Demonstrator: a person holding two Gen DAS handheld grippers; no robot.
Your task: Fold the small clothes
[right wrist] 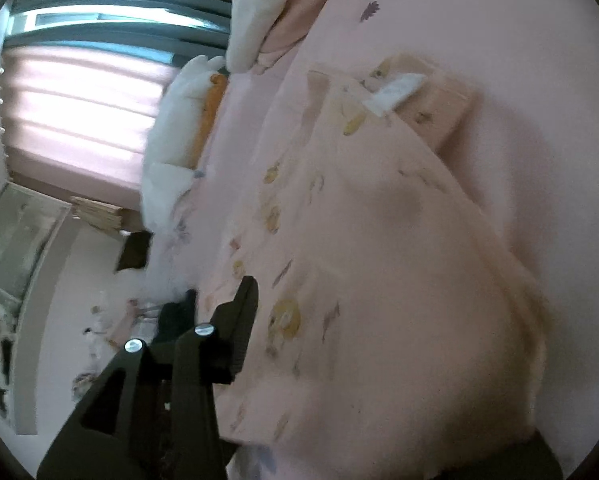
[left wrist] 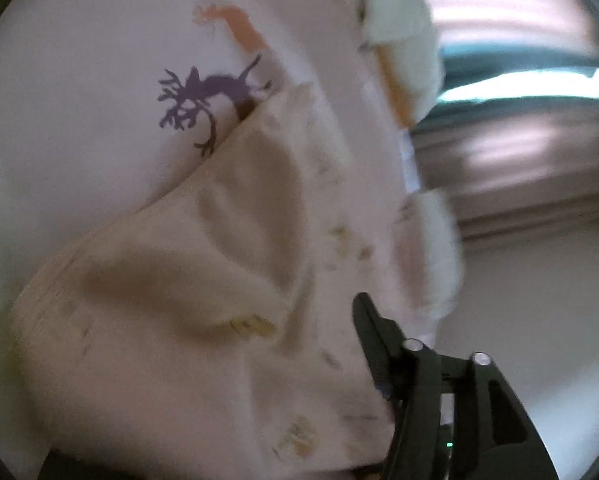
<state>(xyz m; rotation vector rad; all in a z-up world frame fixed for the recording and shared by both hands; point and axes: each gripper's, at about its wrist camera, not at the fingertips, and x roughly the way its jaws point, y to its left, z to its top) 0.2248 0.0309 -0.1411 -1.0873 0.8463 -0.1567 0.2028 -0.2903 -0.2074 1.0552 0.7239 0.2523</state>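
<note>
We're in close with both claws at a pale pink printed garment (left wrist: 187, 280) that lies rumpled on a pink bed sheet (left wrist: 67, 80). Our left claw (left wrist: 373, 356) comes in tilted from the lower right; only one black finger (left wrist: 369, 332) shows, pressed against the cloth's edge, so we cannot tell how far it is parted or whether it pinches the fabric. Our right claw (right wrist: 219, 296) rises from the lower left, fingers nearly together beside the garment (right wrist: 379, 260), though any grip is unclear. The left view gives us purple and orange animal prints (left wrist: 203, 96) on the sheet; the right view alone shows a white label (right wrist: 395, 90) at the garment's far end, its writing too blurred to read, plus curtains (right wrist: 79, 112) and white pillows (right wrist: 179, 128).
</note>
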